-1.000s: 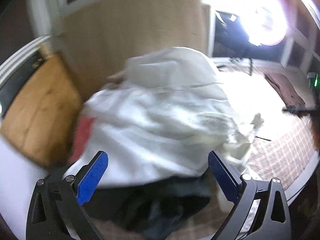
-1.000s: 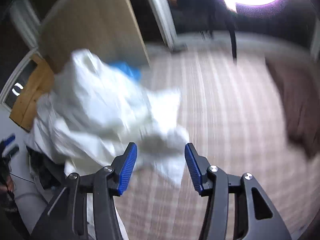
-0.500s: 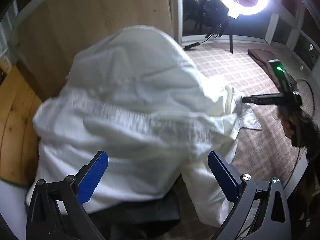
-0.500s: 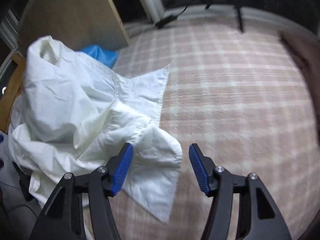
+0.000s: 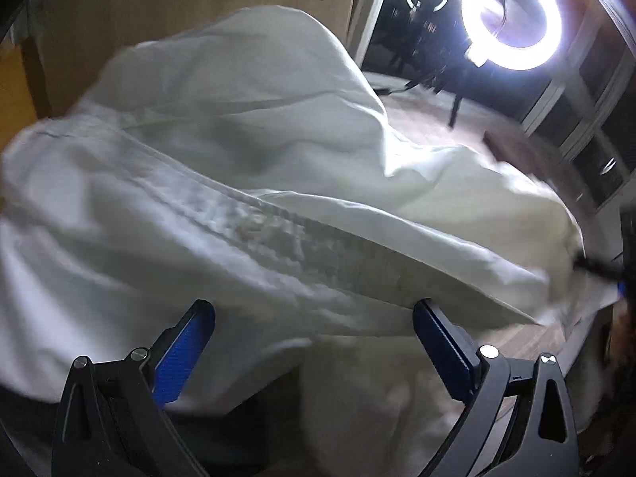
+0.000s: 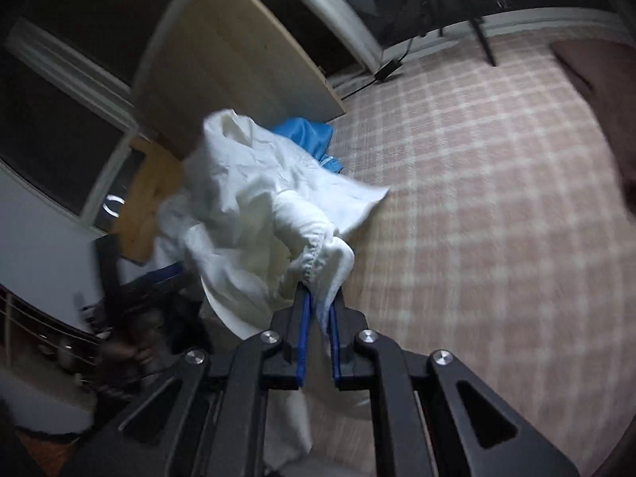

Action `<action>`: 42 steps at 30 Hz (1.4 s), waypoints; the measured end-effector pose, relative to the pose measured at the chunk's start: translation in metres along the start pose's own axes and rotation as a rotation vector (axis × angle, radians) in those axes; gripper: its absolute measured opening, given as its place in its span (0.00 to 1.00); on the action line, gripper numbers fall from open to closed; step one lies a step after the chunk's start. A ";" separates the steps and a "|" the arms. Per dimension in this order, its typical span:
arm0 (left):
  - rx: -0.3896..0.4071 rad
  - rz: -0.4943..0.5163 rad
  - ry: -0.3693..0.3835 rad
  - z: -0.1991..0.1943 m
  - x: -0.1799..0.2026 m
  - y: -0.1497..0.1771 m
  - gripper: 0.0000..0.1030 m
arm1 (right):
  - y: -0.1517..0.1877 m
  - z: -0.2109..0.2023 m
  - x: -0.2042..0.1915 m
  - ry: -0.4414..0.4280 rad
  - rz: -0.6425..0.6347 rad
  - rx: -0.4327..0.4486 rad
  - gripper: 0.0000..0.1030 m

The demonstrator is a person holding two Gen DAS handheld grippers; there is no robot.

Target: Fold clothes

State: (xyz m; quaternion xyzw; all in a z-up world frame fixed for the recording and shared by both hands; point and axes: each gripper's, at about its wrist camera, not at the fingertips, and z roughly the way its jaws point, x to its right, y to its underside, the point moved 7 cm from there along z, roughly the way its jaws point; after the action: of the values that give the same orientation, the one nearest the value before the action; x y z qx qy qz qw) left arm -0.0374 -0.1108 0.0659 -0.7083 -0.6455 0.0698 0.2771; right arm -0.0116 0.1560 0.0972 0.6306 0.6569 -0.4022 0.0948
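A crumpled white garment [image 5: 246, 183] fills most of the left wrist view, heaped up close in front of my left gripper [image 5: 314, 342], which stands open with the cloth's lower edge just above its blue pads. In the right wrist view my right gripper [image 6: 318, 302] is shut on a hemmed corner of the same white garment [image 6: 254, 214], which bunches up and back to the left over the plaid surface [image 6: 477, 183]. At the right edge of the left wrist view the other gripper shows only as a dark blur.
A blue cloth [image 6: 308, 135] lies behind the white one, against a leaning pale wooden board [image 6: 238, 63]. A lit ring light [image 5: 512, 20] on a stand is at the back. A dark brown cloth [image 6: 604, 75] lies at the far right of the plaid surface.
My right gripper has shut on the white garment's corner and lifted it. The left gripper has moved in closer to the heap, which now fills its view.
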 end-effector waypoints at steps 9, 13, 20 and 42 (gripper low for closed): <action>0.117 -0.019 0.083 -0.045 0.022 -0.017 0.10 | 0.058 -0.010 0.021 0.093 -0.027 -0.108 0.08; 0.151 0.020 0.025 -0.067 0.020 -0.035 0.12 | 0.056 0.020 0.026 0.122 -0.092 -0.174 0.13; 0.190 0.061 -0.053 -0.063 0.032 -0.116 0.08 | 0.012 0.003 0.055 0.339 -0.339 -0.098 0.46; -0.022 -0.297 -0.123 0.022 -0.001 -0.034 0.48 | 0.069 0.117 0.006 0.158 -0.873 -0.312 0.41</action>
State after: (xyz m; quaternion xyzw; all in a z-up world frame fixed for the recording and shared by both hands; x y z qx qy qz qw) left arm -0.0772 -0.1042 0.0636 -0.6024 -0.7597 0.0642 0.2362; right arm 0.0052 0.0770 -0.0117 0.3024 0.9184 -0.2518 -0.0399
